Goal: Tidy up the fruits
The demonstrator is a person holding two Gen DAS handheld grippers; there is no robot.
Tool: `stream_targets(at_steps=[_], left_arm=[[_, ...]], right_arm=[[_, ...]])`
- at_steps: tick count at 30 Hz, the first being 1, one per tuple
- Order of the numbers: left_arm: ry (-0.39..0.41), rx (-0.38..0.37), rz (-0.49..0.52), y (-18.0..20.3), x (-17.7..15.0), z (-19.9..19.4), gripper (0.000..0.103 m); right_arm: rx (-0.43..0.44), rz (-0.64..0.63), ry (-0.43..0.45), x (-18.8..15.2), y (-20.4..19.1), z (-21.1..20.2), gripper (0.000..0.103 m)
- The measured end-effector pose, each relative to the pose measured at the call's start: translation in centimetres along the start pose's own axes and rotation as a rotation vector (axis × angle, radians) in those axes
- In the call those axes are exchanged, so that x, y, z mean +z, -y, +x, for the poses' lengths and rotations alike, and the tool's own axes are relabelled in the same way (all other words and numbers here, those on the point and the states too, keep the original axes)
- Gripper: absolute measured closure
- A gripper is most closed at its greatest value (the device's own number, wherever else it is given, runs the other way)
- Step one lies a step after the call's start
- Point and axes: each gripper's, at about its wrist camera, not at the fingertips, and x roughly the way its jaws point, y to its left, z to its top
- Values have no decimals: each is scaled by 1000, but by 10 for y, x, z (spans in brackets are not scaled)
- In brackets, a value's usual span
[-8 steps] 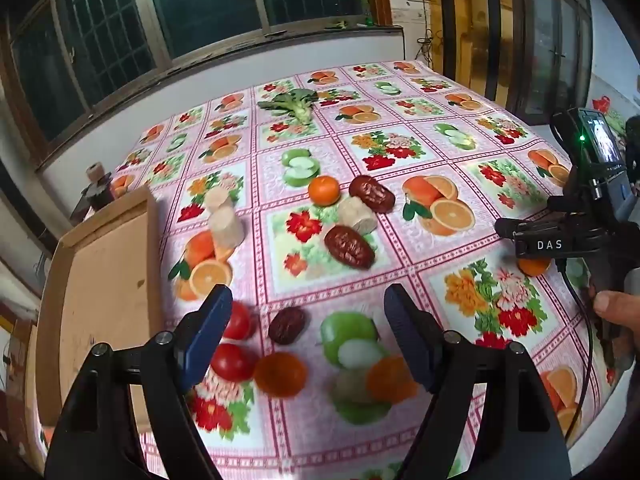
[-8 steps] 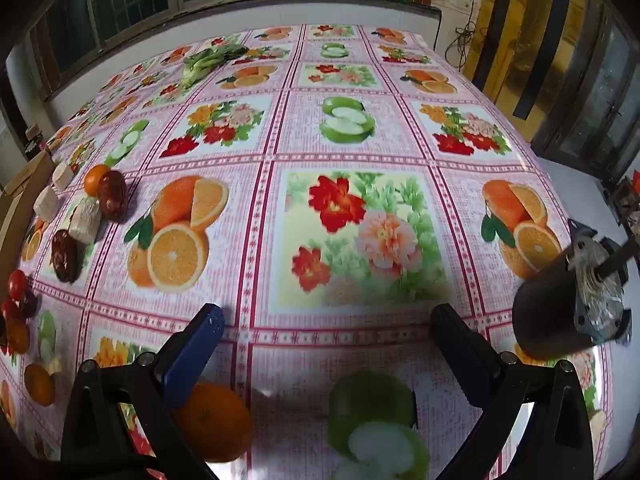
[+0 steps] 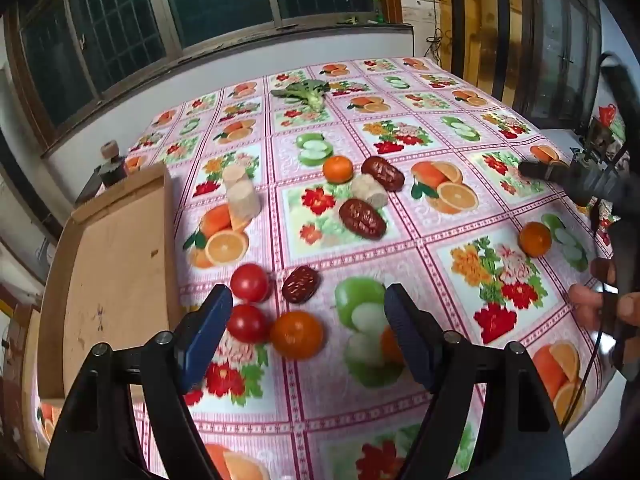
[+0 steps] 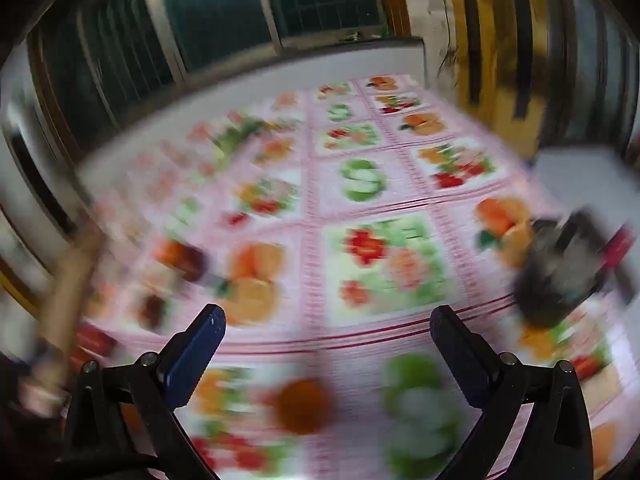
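My left claw (image 3: pixel 308 322) hangs wide open and empty over the near edge of the counter (image 3: pixel 400 400), which wears a pink cloth printed with fruit and flowers. Just ahead between its blue pads lies a round orange tangerine (image 3: pixel 296 335), touching a glossy red tomato (image 3: pixel 247 323); a second red tomato (image 3: pixel 249 282) and a wrinkled dark red date (image 3: pixel 301 284) sit just beyond. I judge the tangerine light and slightly soft, best pinched across its widest middle; the tomatoes look slick and bruisable. A shallow brown cardboard tray (image 3: pixel 116 264) lies along the left edge. My right claw (image 4: pixel 328 326) is also open and empty, its view blurred, with another small orange tangerine (image 4: pixel 303 405) near. Farther off are more dates, pale stubs and green broccoli (image 3: pixel 304 92).
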Motion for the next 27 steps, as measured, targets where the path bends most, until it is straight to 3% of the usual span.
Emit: stream_targets(at_steps=[3,6,7,10,12,15,18,21,27], left_arm=[[-14,3,-10,-2,-8,-4,25],[-25,0,-21,-9,-15,-8,25],[-26,-2,-23,-11,-18,-10,25],[-35,-10,-20,-17,-24,-13,25],[-38,-19,-15,-21,-29,-15,25],[-60,-58,-15,-22,-33,-18,25],[-70,-96,-5,-16,-33,-21,25],[-66,-92,7,-7,-32,-26,25],[-64,-86,15,7,-27,-32,25]], right_arm=[[215,155,4,2,13,-2,0],[266,199,20,-6,-1,-7,0],[265,190,21,-7,-9,-10,0],[159,101,4,-9,-28,-18,0],[173,38,-2,-8,-30,-26,0],[114,-89,-8,-12,-39,-39,0],[103,-203,40,-20,-45,-59,0],[67,-296,34,-28,-51,-72,0],[94,-432,-51,-34,-60,-83,0]])
